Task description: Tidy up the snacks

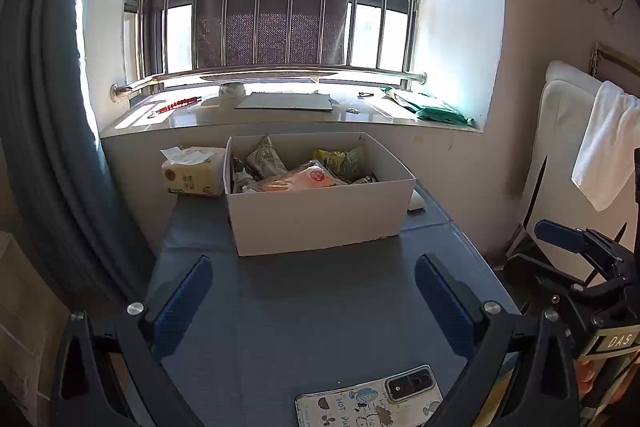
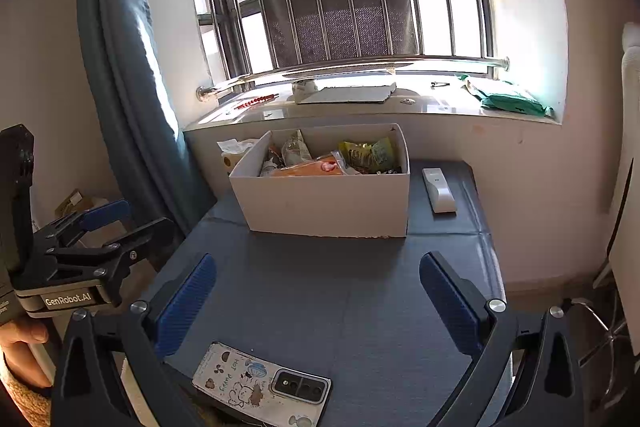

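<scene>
A white cardboard box (image 1: 320, 215) (image 2: 328, 205) stands at the far end of a dark grey table (image 1: 320, 307) (image 2: 320, 291). Several snack packets lie inside it, among them an orange one (image 1: 300, 181) (image 2: 312, 169) and a yellow-green one (image 1: 342, 161) (image 2: 368, 153). My left gripper (image 1: 314, 291) hovers open over the table, short of the box, nothing between its fingers. My right gripper (image 2: 318, 291) is open too, also empty and short of the box. Each gripper shows at the edge of the other's view.
A phone in a cartoon case (image 1: 372, 399) (image 2: 264, 383) lies at the table's near edge. A tissue pack (image 1: 192, 173) sits left of the box, a white remote (image 2: 439, 189) right of it. Behind is a window sill (image 1: 288, 119); a blue curtain (image 1: 52, 107) hangs left.
</scene>
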Tool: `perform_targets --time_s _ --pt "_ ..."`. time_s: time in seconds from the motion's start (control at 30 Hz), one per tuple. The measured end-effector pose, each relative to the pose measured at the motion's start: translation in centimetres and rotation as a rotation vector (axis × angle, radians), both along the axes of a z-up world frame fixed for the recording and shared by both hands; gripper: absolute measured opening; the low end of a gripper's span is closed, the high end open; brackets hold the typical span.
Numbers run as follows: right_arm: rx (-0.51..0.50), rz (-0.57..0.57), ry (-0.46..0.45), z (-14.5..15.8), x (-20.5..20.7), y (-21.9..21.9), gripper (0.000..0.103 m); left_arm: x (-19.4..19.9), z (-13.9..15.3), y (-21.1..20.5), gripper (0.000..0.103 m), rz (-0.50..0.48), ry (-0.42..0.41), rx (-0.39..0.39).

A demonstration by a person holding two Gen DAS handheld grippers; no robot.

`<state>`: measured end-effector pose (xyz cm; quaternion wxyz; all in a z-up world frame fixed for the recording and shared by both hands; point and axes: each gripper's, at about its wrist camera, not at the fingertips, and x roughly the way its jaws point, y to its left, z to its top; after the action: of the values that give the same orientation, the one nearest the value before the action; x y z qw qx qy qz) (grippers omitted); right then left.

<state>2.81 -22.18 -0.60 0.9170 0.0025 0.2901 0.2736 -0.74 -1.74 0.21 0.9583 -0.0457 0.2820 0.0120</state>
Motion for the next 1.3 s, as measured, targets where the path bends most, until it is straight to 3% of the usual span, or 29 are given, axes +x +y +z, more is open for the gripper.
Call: perform_targets --time_s 1.3 --pt "0.0 0.002 0.0 -0.05 -0.1 0.04 0.103 0.09 -0.05 0.0 0.103 -0.003 0.009 -0.001"
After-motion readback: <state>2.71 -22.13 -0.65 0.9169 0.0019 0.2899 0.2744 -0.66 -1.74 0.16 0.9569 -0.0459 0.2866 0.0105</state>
